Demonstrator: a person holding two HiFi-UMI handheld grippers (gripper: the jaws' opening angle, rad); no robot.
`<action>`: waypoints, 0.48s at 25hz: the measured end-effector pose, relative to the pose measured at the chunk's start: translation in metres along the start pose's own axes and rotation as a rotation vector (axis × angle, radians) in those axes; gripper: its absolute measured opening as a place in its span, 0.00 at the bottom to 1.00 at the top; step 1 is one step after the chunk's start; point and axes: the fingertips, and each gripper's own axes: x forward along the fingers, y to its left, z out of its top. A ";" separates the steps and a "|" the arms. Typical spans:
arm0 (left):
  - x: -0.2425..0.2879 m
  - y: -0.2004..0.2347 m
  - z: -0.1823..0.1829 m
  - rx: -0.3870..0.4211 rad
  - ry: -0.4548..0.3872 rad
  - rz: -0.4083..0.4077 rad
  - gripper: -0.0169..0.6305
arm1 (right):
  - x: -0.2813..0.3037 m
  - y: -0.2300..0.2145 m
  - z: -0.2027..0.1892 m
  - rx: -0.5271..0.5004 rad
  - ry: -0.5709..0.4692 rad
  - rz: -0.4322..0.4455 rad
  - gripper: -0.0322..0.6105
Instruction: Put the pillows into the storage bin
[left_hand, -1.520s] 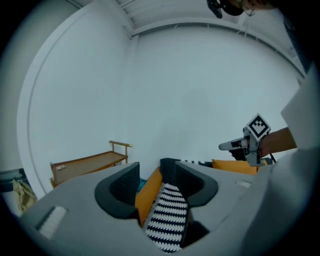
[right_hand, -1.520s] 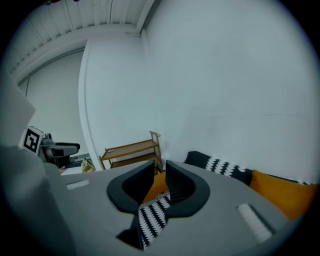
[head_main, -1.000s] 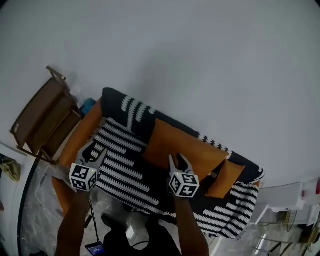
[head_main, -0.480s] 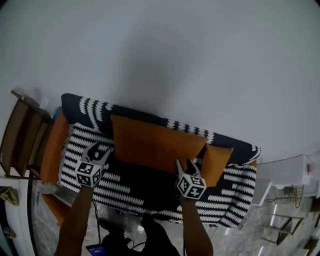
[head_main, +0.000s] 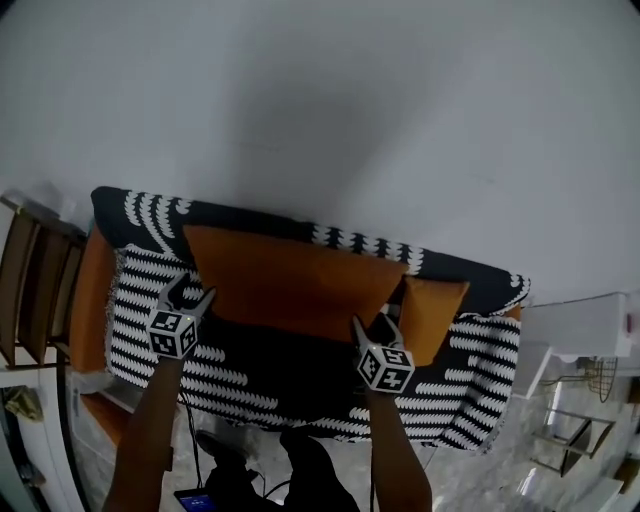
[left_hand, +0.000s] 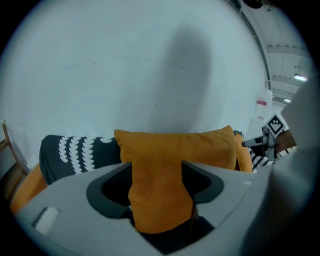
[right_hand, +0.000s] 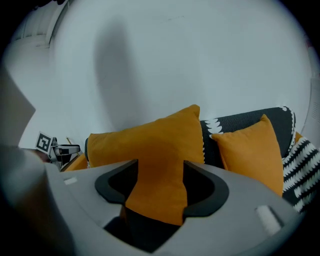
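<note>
Now left gripper (head_main: 190, 292) and right gripper (head_main: 370, 325) jaws, just spread apart, frame one plump orange pillow (head_main: 290, 285).

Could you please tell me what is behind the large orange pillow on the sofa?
The sofa's black-and-white patterned backrest shows above and beside the large orange pillow, with the white wall beyond. The stretch of backrest directly behind the pillow is covered.

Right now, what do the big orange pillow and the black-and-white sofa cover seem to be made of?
Big pillow: soft cloth, matte orange, possibly velvety; no shine, plump stuffed shape. Sofa cover: probably a woven or knitted throw, matte black with rows of white marks; it drapes over the seat and back. Weave too small to confirm.
</note>
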 end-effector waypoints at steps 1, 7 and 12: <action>0.006 0.000 -0.004 0.003 0.008 -0.001 0.50 | 0.004 -0.003 -0.004 -0.002 0.006 0.006 0.47; 0.037 -0.003 -0.027 0.000 0.053 -0.010 0.56 | 0.034 -0.020 -0.027 -0.013 0.066 0.018 0.52; 0.056 -0.006 -0.035 -0.006 0.057 -0.008 0.55 | 0.057 -0.029 -0.038 -0.061 0.095 0.004 0.52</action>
